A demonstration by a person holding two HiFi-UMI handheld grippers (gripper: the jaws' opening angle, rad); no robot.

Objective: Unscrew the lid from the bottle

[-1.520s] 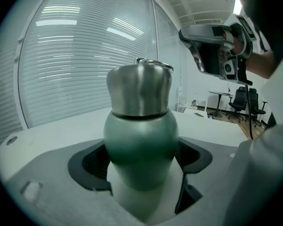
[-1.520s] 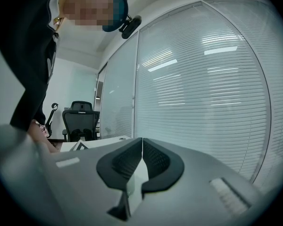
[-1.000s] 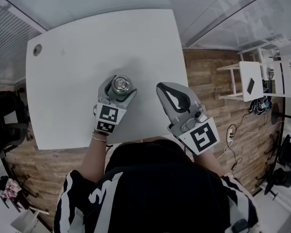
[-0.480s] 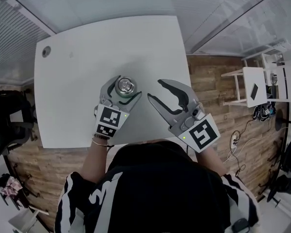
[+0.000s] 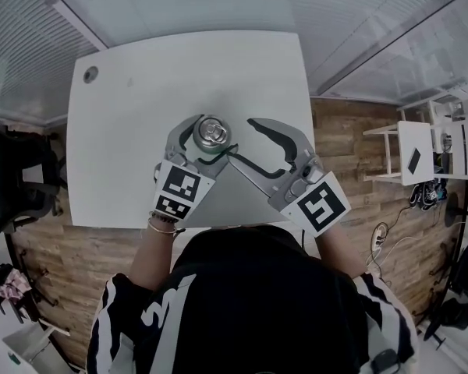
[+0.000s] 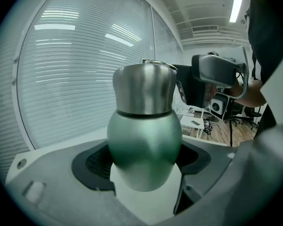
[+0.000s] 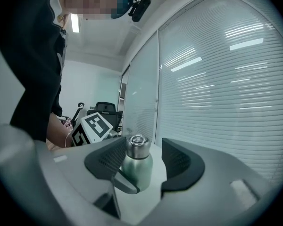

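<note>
Left claw [image 5: 210, 137] clenches the bottle [image 6: 144, 140]; right claw [image 5: 243, 140], just opening and empty, faces it.

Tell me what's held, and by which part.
Left gripper clamps the green bottle by its body, below the lid. Right gripper holds nothing: its jaws have just been opening, nothing between them.

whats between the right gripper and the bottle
The left gripper's finger, curled round the bottle; otherwise bare table. Clearest in the right gripper view. The right gripper's jaws have just been opening, empty.
</note>
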